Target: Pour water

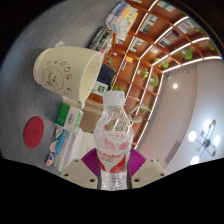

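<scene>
My gripper (112,163) is shut on a clear plastic water bottle (114,130) with a red and white label. Both magenta pads (92,160) press on its sides. The bottle is lifted and tilted, and the whole view is rolled over. Its open neck (115,98) points toward a cream paper cup (67,72) with small printed drawings, which stands on the grey table (35,50) just beyond the neck. The cup's open mouth (90,72) faces the bottle neck. I cannot see water flowing.
A red bottle cap (35,131) lies on the table beside the bottle. A teal and white packet (66,123) lies between the cap and the bottle. Boxes and shelves (125,20) stand beyond the cup. Ceiling lights (205,135) show on the far side.
</scene>
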Demonstrator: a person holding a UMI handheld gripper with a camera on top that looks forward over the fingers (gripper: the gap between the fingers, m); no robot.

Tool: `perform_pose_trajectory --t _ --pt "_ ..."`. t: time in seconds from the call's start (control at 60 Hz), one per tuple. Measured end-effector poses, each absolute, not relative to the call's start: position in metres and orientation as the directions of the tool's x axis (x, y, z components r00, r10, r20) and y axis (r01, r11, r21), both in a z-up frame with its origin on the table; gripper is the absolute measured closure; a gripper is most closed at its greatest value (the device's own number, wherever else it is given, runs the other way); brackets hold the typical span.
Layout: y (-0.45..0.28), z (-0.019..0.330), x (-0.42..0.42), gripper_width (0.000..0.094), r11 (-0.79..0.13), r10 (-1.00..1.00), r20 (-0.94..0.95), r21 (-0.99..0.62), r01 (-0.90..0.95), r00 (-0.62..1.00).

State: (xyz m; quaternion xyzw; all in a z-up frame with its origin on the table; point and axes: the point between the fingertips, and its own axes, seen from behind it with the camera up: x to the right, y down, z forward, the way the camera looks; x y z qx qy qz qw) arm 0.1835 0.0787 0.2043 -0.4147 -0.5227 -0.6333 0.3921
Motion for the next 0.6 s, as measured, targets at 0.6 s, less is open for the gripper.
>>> perform_pose_trajectory --t 0.6 --pt "0.09 0.217 0.158 0.0572 -0.127 -0.096 0.868 0.475 0.871 -0.488"
